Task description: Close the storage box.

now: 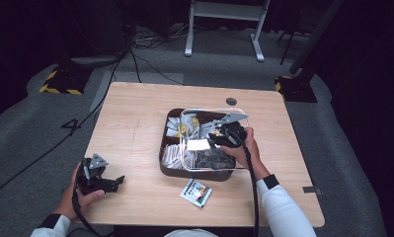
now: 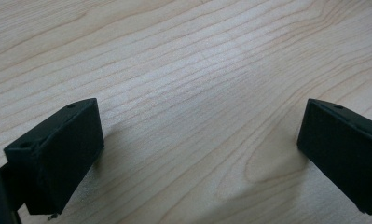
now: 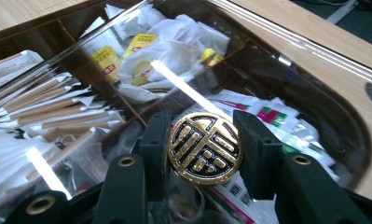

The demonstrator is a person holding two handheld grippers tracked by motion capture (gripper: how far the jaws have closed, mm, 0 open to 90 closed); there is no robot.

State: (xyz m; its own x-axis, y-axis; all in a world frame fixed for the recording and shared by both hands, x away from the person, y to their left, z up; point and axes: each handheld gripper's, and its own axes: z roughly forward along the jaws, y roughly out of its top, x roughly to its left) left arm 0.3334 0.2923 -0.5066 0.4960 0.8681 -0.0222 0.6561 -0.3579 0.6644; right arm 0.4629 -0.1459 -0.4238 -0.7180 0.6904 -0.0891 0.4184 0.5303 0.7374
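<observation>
Gripping the round gold knob (image 3: 205,149) of the clear lid (image 1: 236,112), the right gripper (image 1: 223,134) clamps it from both sides; the lid sits skewed over the dark box (image 1: 164,160), toward three o'clock. At eight o'clock, the left gripper (image 1: 104,183) rests open on the table (image 1: 135,113).
</observation>
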